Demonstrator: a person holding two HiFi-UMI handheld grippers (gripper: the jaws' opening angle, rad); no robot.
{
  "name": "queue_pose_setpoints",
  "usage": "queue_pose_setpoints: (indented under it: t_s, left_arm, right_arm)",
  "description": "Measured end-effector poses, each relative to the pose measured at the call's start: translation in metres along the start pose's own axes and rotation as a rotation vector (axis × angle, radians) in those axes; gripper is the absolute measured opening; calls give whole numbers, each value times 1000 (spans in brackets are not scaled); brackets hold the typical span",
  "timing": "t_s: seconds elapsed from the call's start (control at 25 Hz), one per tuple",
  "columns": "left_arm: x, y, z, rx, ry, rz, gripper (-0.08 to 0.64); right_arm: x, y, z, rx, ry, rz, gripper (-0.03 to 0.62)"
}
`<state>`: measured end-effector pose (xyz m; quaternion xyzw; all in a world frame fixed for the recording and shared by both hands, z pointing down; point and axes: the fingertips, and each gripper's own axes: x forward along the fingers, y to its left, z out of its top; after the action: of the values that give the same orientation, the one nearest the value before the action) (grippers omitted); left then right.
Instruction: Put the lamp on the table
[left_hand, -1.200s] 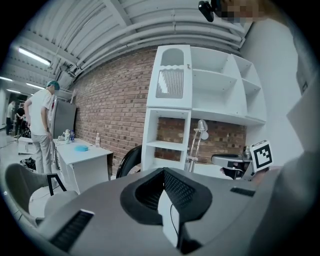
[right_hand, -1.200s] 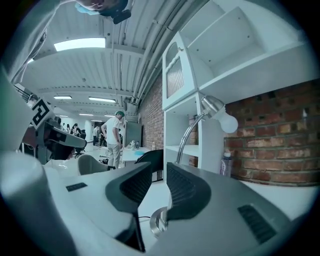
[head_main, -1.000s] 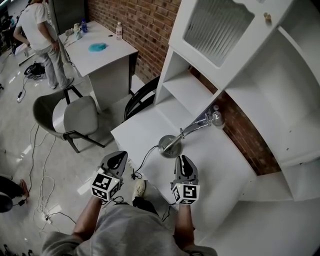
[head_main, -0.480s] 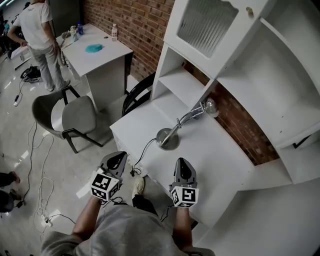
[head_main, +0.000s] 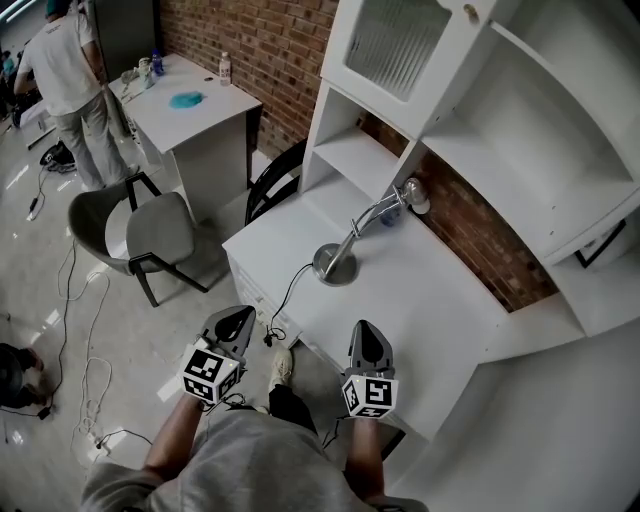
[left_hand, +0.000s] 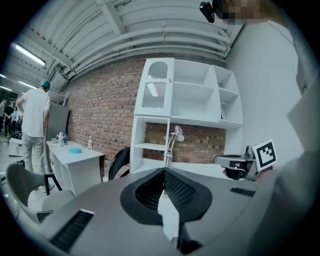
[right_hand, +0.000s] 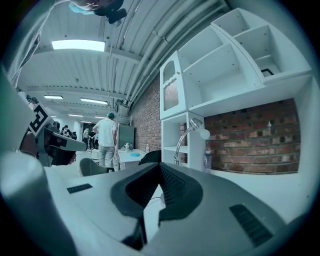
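Note:
A chrome desk lamp (head_main: 338, 262) stands upright on the white table (head_main: 440, 300), its round base near the front left corner and its head (head_main: 410, 193) reaching toward the brick wall. Its black cord (head_main: 288, 300) hangs over the table's front edge. Both grippers hover in front of that edge, apart from the lamp. My left gripper (head_main: 240, 313) is shut and empty. My right gripper (head_main: 362, 327) has just closed, with nothing between its jaws. The lamp (left_hand: 171, 142) shows far ahead in the left gripper view and again, the lamp (right_hand: 188, 136), in the right gripper view.
A white shelf unit (head_main: 470, 110) rises over the table against the brick wall. A black chair (head_main: 272, 188) and a grey chair (head_main: 145, 232) stand to the left. Farther off are a second white desk (head_main: 195, 115) and a person (head_main: 62, 75). Cables lie on the floor (head_main: 70, 330).
Both grippers have drawn back from the table; the right one was over the tabletop beside the lamp base and is now off the front edge. The lamp stays standing.

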<state>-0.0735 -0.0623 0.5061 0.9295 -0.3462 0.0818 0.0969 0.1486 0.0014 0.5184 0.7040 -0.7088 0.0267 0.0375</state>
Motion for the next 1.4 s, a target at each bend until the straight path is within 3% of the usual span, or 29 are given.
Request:
queue_pose_setpoints:
  t_s: [0.6, 1.4]
  left_arm:
    - [-26, -26, -3, 28, -15, -39, 3]
    - [-26, -29, -6, 21, -1, -47, 3]
  right_arm:
    - [-46, 6, -4, 6, -37, -45, 23]
    - [-53, 4, -8, 5, -33, -54, 22]
